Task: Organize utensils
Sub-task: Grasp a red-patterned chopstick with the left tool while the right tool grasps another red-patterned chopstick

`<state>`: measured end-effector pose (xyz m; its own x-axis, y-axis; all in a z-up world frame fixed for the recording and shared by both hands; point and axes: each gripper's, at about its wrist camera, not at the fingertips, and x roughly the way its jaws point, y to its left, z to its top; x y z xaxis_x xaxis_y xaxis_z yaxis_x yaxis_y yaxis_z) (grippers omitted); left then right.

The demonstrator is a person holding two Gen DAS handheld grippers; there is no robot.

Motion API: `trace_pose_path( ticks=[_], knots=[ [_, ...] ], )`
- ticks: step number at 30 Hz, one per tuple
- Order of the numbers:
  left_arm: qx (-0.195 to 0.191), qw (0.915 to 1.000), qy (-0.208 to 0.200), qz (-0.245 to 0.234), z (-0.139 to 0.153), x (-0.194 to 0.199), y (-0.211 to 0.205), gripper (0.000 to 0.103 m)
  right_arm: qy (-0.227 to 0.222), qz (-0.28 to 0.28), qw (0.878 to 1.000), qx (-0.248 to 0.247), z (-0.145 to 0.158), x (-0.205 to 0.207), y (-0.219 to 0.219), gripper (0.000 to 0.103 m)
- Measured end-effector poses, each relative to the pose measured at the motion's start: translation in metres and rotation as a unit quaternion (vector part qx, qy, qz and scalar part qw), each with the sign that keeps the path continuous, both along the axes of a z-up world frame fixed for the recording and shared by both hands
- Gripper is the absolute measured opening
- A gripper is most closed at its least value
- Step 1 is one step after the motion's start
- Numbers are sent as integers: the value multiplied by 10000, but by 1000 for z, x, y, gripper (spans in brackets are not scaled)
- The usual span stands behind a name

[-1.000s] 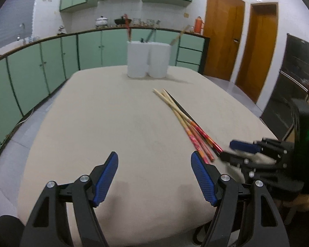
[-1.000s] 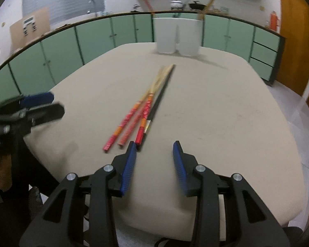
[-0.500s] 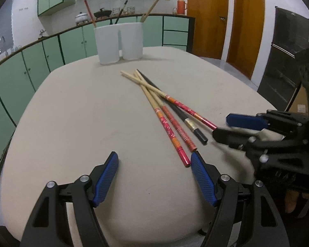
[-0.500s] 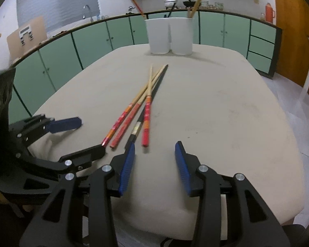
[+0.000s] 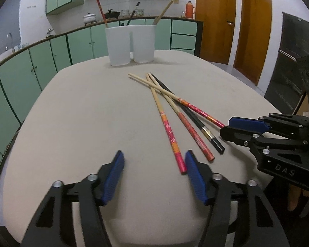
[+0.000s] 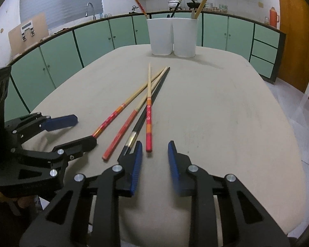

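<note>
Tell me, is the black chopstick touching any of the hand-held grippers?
Cannot tell. The right wrist view hides the black chopstick's near end behind the right hand-held gripper's finger; no contact or gap shows plainly.

Four chopsticks [image 5: 176, 115] fanned, crossing, before white holder [image 5: 131, 44]

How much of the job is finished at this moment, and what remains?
Done: three chopsticks stand in the white holder. In hand: nothing; the left gripper and the right gripper are both open and empty, close to the near ends of the loose sticks. Left: three red-handled chopsticks and one black chopstick lie crossed on the table and have yet to go into the holder.
</note>
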<state>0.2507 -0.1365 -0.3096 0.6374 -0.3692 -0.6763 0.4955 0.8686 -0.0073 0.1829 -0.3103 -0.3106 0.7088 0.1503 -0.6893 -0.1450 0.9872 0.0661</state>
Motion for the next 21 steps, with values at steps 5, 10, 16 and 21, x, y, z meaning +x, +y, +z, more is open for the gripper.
trace_pose_path(
  ticks=[5,10,16,21],
  knots=[
    [-52,9998,-137,112,-2,3,0,21,-22,-66,10000,-70,-4,6,1,5],
    [-178,9983,-144,534,-2,9,12,6,-98,-536,9985,-97,-4,-2,-9,5],
    [-93,9944,-102,1050,-1,14,30,6,-64,-694,9976,8,-2,-18,-13,8],
    [-53,9965,-72,829,0,7,33,37,-122,-527,9985,-91,-1,-22,-3,10]
  ],
)
